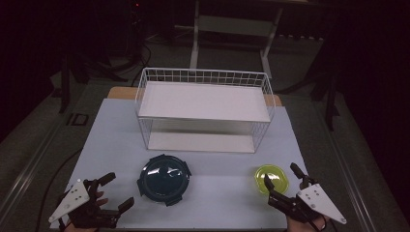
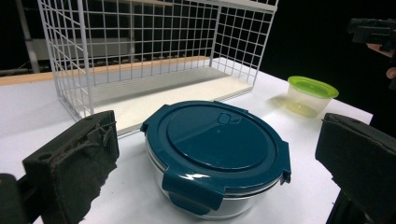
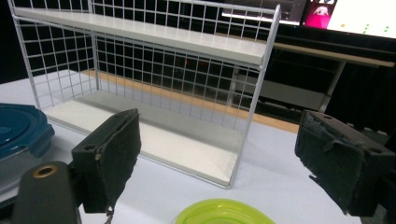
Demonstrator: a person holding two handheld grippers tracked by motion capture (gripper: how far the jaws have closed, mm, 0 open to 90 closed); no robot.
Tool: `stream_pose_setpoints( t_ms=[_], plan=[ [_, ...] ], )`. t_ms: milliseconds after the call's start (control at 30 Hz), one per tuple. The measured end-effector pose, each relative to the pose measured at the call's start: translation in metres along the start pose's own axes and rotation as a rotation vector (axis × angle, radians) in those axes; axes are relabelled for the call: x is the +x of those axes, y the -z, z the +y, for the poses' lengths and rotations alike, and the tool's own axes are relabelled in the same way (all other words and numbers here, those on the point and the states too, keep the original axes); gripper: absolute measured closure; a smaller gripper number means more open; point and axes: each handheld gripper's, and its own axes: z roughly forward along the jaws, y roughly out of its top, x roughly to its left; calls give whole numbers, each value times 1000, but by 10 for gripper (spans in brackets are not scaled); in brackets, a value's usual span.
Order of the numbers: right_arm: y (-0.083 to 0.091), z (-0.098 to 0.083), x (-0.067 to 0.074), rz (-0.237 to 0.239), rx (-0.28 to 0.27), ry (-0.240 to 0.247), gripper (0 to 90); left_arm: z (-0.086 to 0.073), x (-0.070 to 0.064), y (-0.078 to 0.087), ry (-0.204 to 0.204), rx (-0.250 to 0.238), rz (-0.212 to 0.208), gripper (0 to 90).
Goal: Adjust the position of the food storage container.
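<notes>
A round glass container with a dark teal clip lid (image 1: 164, 179) (image 2: 218, 151) stands on the white table in front of the wire rack. A small clear tub with a lime green lid (image 1: 271, 179) (image 2: 312, 94) (image 3: 224, 213) sits to its right. My left gripper (image 1: 119, 190) (image 2: 219, 163) is open at the table's front left, its jaws spread wide just short of the teal container. My right gripper (image 1: 283, 176) (image 3: 224, 158) is open at the front right, its jaws straddling the near side of the green-lidded tub without touching it.
A white two-tier wire rack (image 1: 205, 108) (image 2: 140, 51) (image 3: 140, 88) with two bare white shelves stands at the back middle of the table. The white tabletop (image 1: 116, 140) ends at a wooden edge behind the rack. Dark floor, cables and frame legs surround the table.
</notes>
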Motion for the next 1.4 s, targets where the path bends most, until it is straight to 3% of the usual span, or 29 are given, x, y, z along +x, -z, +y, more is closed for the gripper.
stream_pose_setpoints(
  t_ms=[233,433,533,633,667,767,833,1067,1267,1367,1400],
  plan=[
    [0,2,1,30,5,7,204,5,-4,1,-15,8,-8,0],
    [4,6,5,35,-47,17,150,15,-10,1,-27,24,-24,0],
    [5,7,5,32,-60,20,135,30,-11,0,1,31,-56,0],
    [4,7,6,36,-55,11,133,39,-10,1,-6,38,-46,0],
    [4,7,6,36,-56,13,132,46,-9,2,-27,45,-33,0],
    [4,7,6,39,-55,9,132,51,-5,-1,-24,74,-31,0],
    [4,7,6,38,-54,9,133,53,-1,-3,-33,104,-2,0],
    [3,6,5,41,-46,-1,133,47,12,-12,-9,150,-14,184],
    [2,6,5,50,-44,-3,133,37,19,-17,-2,213,-1,441],
    [3,6,5,50,-52,-7,135,28,22,-22,2,292,17,569],
    [4,6,5,49,-56,-7,136,28,22,-22,2,292,17,600]
  ],
)
